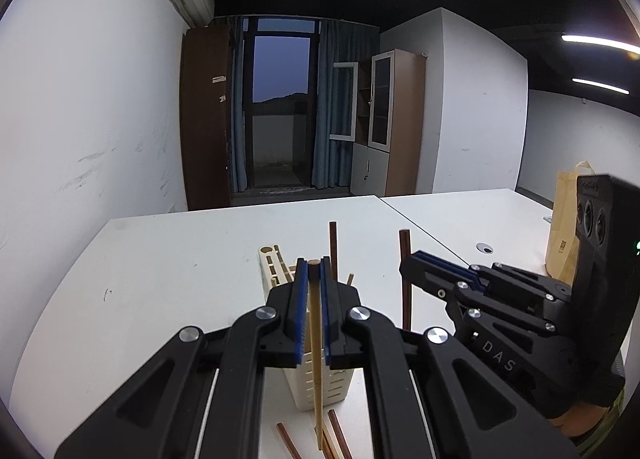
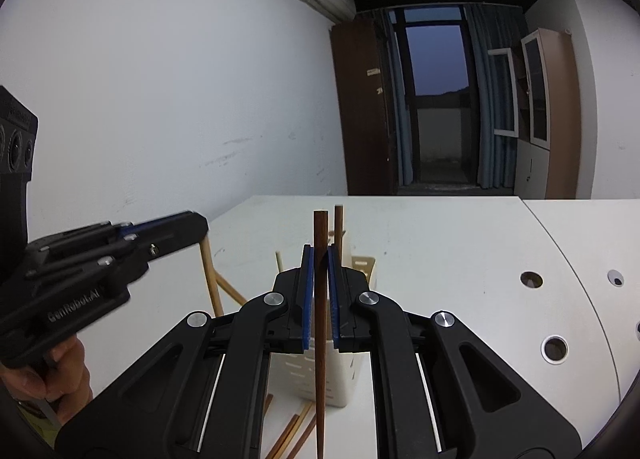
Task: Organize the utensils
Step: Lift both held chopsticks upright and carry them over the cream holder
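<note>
Left wrist view: left claw (image 1: 314,271) pinching light chopstick (image 1: 317,359), upright, tip hanging near loose chopsticks (image 1: 334,435) on white surface (image 1: 160,279). Cream slotted holder (image 1: 312,383) just behind. Right claw (image 1: 408,265) at 3 o'clock.

Right wrist view: right claw (image 2: 320,259) pinching dark chopstick (image 2: 320,339), upright before holder (image 2: 352,371). Left claw (image 2: 202,225) at 9 o'clock, gripping light chopstick (image 2: 212,283).

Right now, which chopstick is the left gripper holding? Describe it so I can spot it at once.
On the white table, find the cream slotted utensil holder in the middle. Directly above it the left gripper is shut on the pale bamboo chopstick, held nearly upright. It is light tan, unlike the dark brown chopstick in the right gripper.
</note>
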A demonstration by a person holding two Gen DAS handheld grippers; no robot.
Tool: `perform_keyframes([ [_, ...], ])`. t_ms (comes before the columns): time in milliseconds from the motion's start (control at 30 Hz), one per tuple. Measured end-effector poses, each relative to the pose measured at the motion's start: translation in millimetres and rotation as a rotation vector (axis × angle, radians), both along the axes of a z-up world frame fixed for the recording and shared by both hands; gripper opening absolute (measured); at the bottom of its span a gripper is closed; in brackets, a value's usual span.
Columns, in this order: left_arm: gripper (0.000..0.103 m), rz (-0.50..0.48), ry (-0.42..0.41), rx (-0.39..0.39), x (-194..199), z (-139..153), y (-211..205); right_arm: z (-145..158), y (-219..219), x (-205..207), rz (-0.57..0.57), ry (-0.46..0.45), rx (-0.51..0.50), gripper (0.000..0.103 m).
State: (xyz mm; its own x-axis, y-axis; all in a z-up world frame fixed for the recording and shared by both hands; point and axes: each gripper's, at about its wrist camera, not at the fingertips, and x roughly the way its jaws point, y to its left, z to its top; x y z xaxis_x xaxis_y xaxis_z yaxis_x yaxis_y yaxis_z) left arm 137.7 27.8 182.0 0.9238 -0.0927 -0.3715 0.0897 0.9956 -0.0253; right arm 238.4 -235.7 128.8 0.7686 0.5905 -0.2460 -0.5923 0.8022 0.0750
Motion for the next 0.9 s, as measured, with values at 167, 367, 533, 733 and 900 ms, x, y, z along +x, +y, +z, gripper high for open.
perform_keyframes([
  [167, 0.006, 0.0, -0.086, -0.033, -3.7, 7.2, 0.1, 9.0, -4.2, -1.4, 0.003, -0.065, 0.022, 0.006],
  [367, 0.006, 0.034, -0.227, -0.075, -16.2, 18.7, 3.1, 17.2, -12.8, -7.1, 0.016, -0.166, 0.083, 0.006],
  [533, 0.006, 0.067, -0.325, -0.093, -26.9, 26.4, 3.0, 22.8, -19.5, -11.1, 0.037, -0.231, 0.137, 0.006],
  [733, 0.006, 0.111, -0.428, -0.125, -43.2, 35.3, 8.8, 29.5, -29.1, -18.0, 0.057, -0.334, 0.211, 0.006],
  [900, 0.006, 0.112, -0.516, -0.136, -51.6, 36.9, 8.4, 33.2, -35.9, -16.9, 0.065, -0.389, 0.279, 0.006],
])
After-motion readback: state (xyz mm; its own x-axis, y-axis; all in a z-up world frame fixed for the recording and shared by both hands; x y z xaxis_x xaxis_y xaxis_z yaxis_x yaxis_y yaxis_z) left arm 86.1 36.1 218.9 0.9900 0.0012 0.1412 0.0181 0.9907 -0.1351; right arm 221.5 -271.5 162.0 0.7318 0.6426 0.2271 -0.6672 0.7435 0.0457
